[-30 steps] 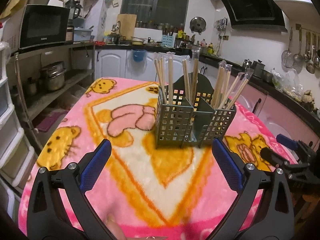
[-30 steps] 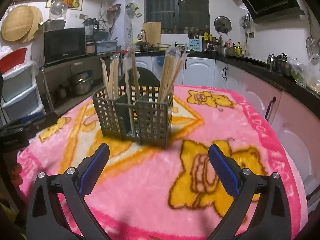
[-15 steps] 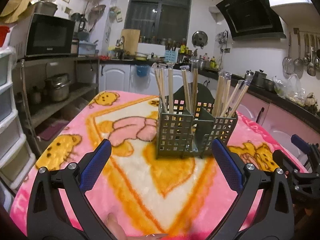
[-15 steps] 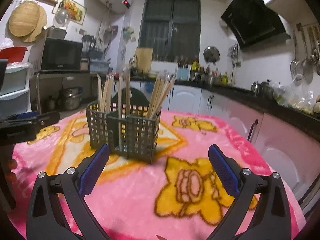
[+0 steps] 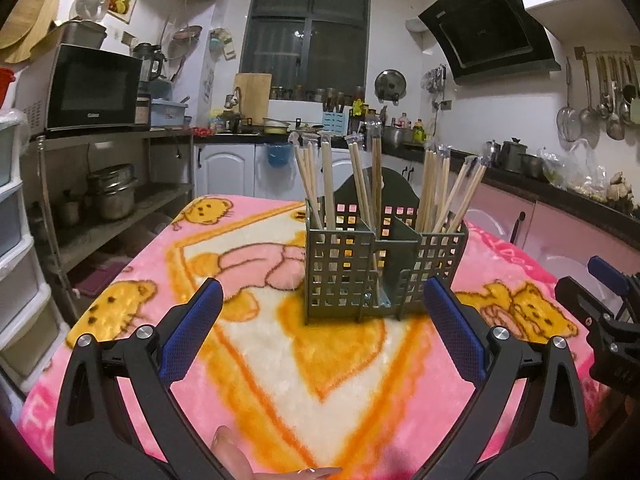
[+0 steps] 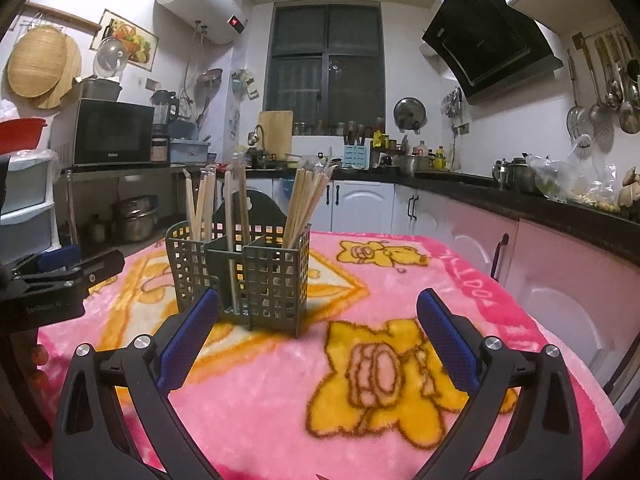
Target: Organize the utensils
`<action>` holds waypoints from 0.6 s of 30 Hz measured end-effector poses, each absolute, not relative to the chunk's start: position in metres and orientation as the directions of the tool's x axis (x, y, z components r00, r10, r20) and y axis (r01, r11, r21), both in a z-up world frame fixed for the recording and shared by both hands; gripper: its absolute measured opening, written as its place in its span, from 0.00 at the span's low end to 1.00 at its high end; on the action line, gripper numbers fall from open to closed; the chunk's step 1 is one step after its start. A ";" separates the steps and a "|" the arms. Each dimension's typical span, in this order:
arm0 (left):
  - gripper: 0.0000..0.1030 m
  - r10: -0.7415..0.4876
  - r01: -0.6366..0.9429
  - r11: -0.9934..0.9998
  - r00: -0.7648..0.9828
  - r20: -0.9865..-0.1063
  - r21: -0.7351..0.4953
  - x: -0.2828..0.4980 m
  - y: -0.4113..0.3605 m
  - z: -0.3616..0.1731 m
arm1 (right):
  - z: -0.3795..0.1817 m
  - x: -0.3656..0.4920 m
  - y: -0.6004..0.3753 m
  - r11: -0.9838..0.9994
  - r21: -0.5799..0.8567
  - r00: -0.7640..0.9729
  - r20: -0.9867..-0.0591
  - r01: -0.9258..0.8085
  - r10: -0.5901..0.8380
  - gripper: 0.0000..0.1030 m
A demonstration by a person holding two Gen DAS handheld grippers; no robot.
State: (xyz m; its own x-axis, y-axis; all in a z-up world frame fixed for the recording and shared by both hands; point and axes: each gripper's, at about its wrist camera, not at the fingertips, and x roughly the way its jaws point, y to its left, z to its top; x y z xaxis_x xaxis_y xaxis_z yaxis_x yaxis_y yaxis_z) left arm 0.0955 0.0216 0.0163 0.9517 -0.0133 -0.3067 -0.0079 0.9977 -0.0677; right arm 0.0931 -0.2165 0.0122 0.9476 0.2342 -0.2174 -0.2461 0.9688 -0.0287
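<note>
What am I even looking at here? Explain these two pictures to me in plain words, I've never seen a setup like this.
No robot here: a person holds a hand-operated clamp in each hand, with a wide-angle camera on each looking out between its two blue-padded fingers. One picture is from the left gripper, the other from the right gripper. Both are open and hold nothing. Each view also catches the other clamp at its edge. They face a table under a pink cartoon blanket in a kitchen. On it stands a grey slotted holder whose compartments hold upright wooden chopsticks.

Chopsticks' (image 5: pixel 436 192) lower ends hide inside the grid caddy (image 5: pixel 340 264).
</note>
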 end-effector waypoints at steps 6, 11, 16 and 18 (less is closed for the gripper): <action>0.90 -0.023 0.002 0.998 0.947 -0.320 -0.067 0.098 0.020 0.012 | 0.010 0.094 -0.216 0.970 -0.023 0.944 -0.238 -0.240 0.228 0.94; 0.90 -0.027 0.004 0.997 0.947 -0.319 -0.072 0.098 0.019 0.012 | 0.009 0.094 -0.216 0.971 -0.021 0.944 -0.238 -0.240 0.228 0.94; 0.90 -0.028 0.005 0.997 0.947 -0.319 -0.073 0.098 0.019 0.011 | 0.009 0.094 -0.216 0.971 -0.021 0.944 -0.238 -0.240 0.228 0.94; 0.90 -0.027 0.004 0.997 0.947 -0.320 -0.073 0.098 0.019 0.011 | 0.009 0.094 -0.215 0.970 -0.021 0.944 -0.239 -0.242 0.230 0.94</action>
